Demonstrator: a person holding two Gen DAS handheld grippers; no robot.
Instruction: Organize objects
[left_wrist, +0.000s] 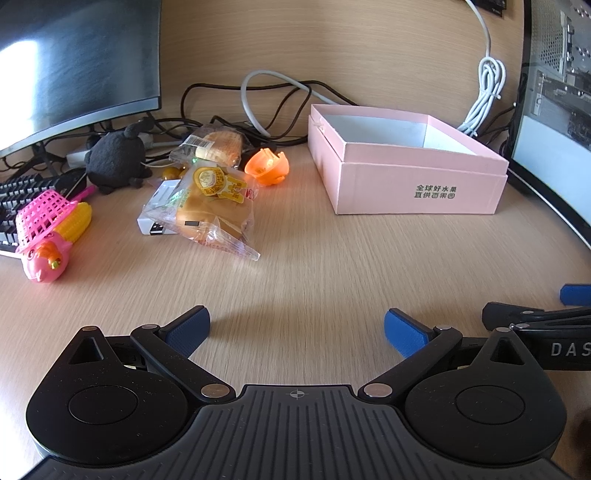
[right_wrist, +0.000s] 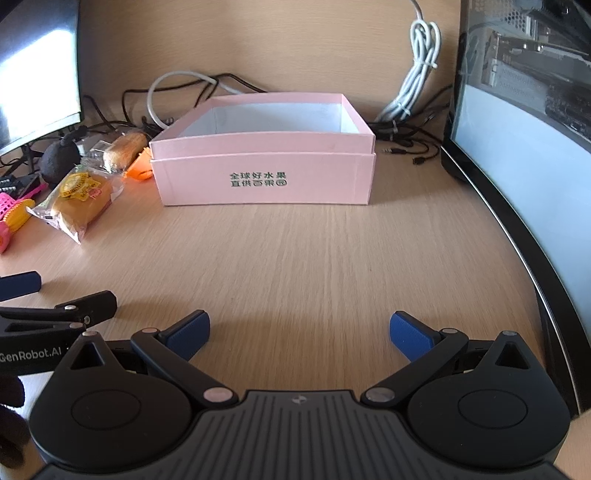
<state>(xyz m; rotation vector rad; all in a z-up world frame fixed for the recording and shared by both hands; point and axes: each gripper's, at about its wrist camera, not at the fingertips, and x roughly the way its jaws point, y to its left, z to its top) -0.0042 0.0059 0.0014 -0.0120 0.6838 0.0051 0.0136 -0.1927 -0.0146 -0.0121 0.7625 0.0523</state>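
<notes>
An open pink box (left_wrist: 413, 184) with a white inside stands at the back right of the desk; it sits straight ahead in the right wrist view (right_wrist: 266, 181). Left of it lie a wrapped bun (left_wrist: 214, 210), a second wrapped bun (left_wrist: 218, 146), an orange toy (left_wrist: 267, 166), a black plush (left_wrist: 116, 158), a white charger (left_wrist: 157, 218) and a pink-and-yellow toy (left_wrist: 51, 229). My left gripper (left_wrist: 297, 330) is open and empty above bare desk. My right gripper (right_wrist: 299, 332) is open and empty in front of the box.
A monitor (left_wrist: 74, 66) and a keyboard (left_wrist: 22, 199) stand at the left. Tangled cables (left_wrist: 273, 99) run along the back wall. A second screen and a computer case (right_wrist: 524, 122) close the right side. The grippers sit side by side.
</notes>
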